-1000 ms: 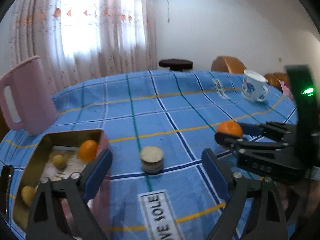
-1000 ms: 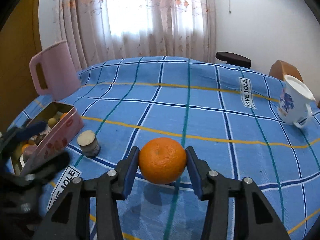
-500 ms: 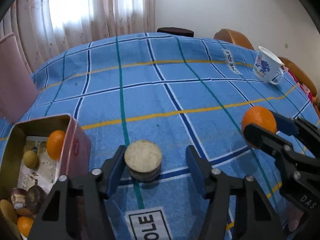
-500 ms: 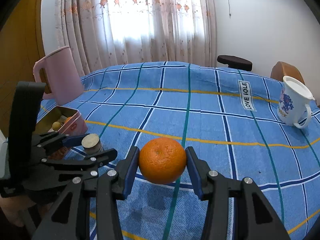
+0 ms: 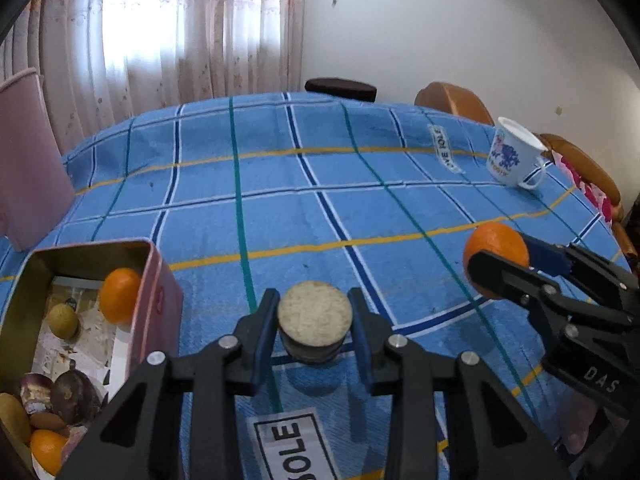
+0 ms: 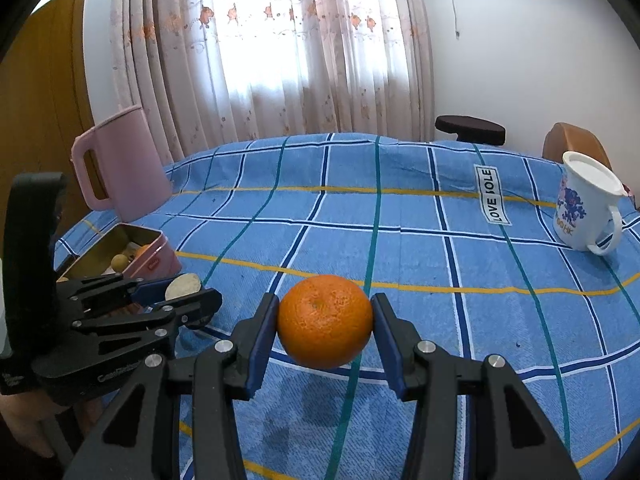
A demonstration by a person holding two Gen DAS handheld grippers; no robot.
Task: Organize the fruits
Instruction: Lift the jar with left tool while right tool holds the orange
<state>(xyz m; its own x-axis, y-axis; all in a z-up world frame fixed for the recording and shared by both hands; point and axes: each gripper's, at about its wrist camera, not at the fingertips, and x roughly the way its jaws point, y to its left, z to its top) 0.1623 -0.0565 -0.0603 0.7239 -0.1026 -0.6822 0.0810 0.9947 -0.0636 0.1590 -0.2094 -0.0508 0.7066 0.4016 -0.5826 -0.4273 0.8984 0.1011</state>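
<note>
The left gripper has just been closing – pads now against the round cut fruit (beside the tin) – while the right gripper clamps an orange.

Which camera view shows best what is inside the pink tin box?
The left wrist view. It looks down into the open tin box, showing an orange, a small yellow fruit and dark fruits on paper. The right wrist view shows the box small and from the side, partly behind the left gripper.
</note>
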